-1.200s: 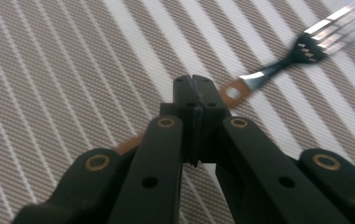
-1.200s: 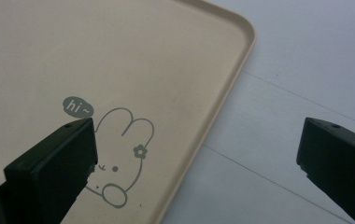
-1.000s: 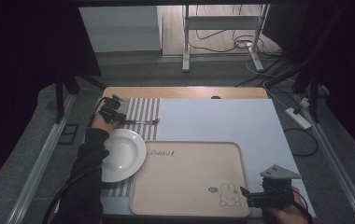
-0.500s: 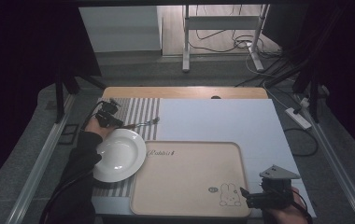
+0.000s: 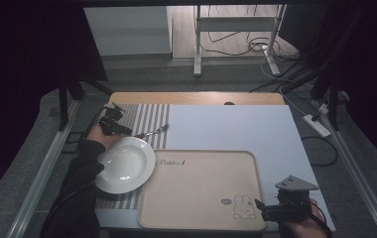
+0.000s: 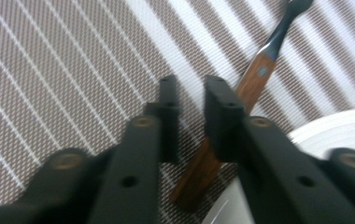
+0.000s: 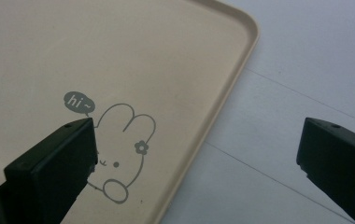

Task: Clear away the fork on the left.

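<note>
Left hand-held gripper (image 6: 188, 100): two black, blocky jaws of matt plastic, set narrow with only a slim gap between them. Nothing is clamped. Just past the right-hand jaw lies the fork (image 6: 241, 100), flat on the mat, its brown wooden handle fixed with a round metal rivet and running into a dark metal neck. Whether the jaw touches the handle cannot be told. In the high view this gripper (image 5: 111, 123) sits at the far left of the bench, with the fork's metal tines (image 5: 156, 131) pointing right.

The mat (image 6: 63, 70) under them is a woven mesh fabric, grey-brown with thin white lines and a broader pale band. The plate (image 5: 123, 164) lies near of the fork: round, white, glossy, shallow-dished, resting on the mat with its right edge over the tray's left rim. Its rim (image 6: 334, 126) shows just beside the fork handle's end.

Right hand-held gripper (image 7: 199, 144): jaws wide apart, holding nothing, hovering over the near right corner of the tray (image 7: 222, 98). In the high view it (image 5: 271, 212) sits at the near right, topped by a grey three-cornered plate.

The tray is a smooth beige rectangle with rounded corners and a raised lip, printed with a line-drawn rabbit (image 7: 122, 154) and a "hi~" bubble. It rests on a pale, smooth sheet (image 5: 236, 129) covering the wooden bench (image 5: 196, 98).
</note>
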Available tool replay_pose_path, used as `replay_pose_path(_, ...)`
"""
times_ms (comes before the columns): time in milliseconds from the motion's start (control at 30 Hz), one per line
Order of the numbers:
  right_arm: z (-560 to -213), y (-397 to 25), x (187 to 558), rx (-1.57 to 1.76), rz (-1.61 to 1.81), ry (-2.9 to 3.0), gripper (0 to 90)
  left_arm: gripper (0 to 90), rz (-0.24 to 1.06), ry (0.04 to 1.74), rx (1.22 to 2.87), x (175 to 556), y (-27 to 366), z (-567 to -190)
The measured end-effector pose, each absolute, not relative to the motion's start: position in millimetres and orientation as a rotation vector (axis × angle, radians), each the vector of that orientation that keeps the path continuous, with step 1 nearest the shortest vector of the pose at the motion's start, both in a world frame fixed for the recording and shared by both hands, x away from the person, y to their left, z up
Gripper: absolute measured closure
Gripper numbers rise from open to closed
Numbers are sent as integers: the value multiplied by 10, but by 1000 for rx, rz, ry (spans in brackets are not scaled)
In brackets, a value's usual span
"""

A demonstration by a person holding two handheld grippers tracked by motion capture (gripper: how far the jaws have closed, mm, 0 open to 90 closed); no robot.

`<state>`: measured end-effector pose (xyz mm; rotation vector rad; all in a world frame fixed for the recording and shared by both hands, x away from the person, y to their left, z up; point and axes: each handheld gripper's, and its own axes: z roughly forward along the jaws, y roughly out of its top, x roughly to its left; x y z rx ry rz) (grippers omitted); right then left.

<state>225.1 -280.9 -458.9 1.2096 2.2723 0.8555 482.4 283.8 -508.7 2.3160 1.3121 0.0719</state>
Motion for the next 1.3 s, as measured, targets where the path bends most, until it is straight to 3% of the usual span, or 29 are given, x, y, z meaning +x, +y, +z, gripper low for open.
replay_pose_path(333,-4588,-2815,2250,1214,864,2265,0,239,44,1239,2324,4905,2646,-5097)
replay_pose_path(500,-4586,-2816,2248,1213,867,2264,0,173,34,1192,2379,4946,2516,-5150)
replay_pose_path(533,-4587,-2816,2248,1212,867,2264,0,109,47,1182,2409,4962,2453,-5177)
replay_pose_path(667,-4584,-2821,2247,1212,867,2266,0,39,71,1181,2458,4984,2383,-5213)
replay_pose_path(800,-4583,-2822,2245,1212,870,2265,0,78,142,1186,2520,5002,2351,-5233)
replay_pose_path(1067,-4584,-2820,2247,1211,868,2269,0,424,160,1118,2546,4962,2434,-5159)
replay_pose_path(1167,-4586,-2818,2248,1212,867,2267,0,635,161,1089,2558,4943,2443,-5143)
replay_pose_path(1300,-4585,-2819,2249,1214,866,2269,0,693,136,1050,2574,4930,2448,-5135)
